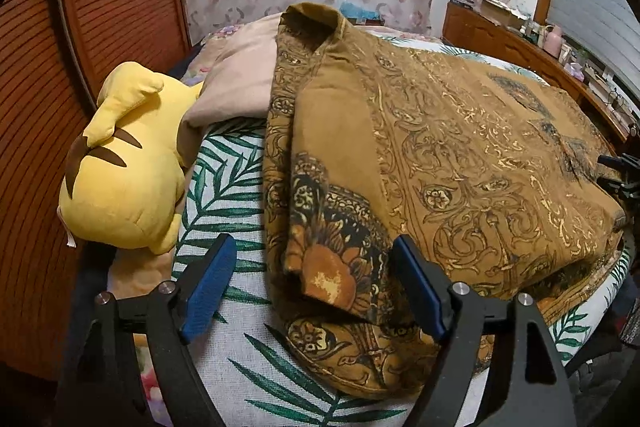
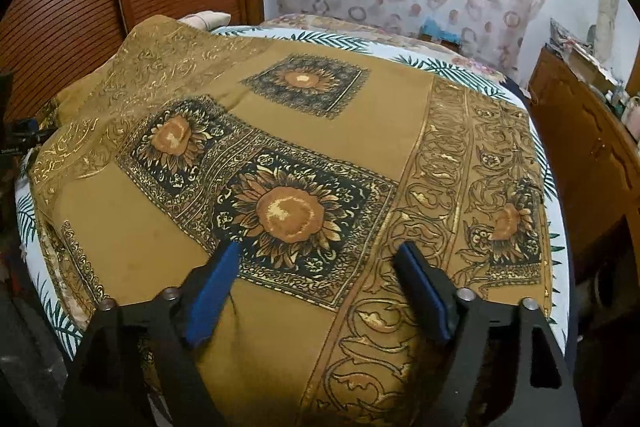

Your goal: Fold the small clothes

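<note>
Both jaws stand apart w/ nothing pinched: the left gripper (image 1: 314, 291) straddles the near left corner of the brown sunflower shirt (image 1: 440, 167), the folded edge lying right between its pads, while the right gripper (image 2: 320, 291) hovers over the shirt's flat middle, no edge w/in reach. The shirt lies spread on the leaf-print bed (image 1: 236, 163), collar at the far end, long axis running away from both cams. Left is likely nearer a grabbable hem; both grippers angle down toward the cloth.
</note>
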